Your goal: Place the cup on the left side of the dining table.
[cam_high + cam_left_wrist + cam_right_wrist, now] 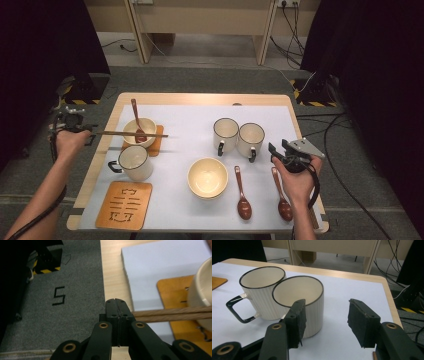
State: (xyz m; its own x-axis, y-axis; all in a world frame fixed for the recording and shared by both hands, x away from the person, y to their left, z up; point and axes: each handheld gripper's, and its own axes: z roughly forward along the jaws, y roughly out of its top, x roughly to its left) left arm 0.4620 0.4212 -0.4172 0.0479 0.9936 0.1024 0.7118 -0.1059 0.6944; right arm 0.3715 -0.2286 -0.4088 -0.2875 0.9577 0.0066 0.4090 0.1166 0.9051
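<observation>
Far left, the left gripper (pixel 70 125) sits off the table (pixel 107 132) edge, jaws clamped tight on a pair of chopsticks (pixel 132 134); their tips (cut off by the frame edge in the left gripper view) reach across the small bowl (pixel 140 131) on its coaster (pixel 158 142). That bowl holds a brown spoon (pixel 136 120). Next a mug (pixel 134 162), inside hard to make out, then the big bowl (pixel 207 177), apparently empty. Two mugs (pixel 284 298) stand touching, both empty. Right gripper (pixel 325 322) beside them, jaws apart, nothing between.
</observation>
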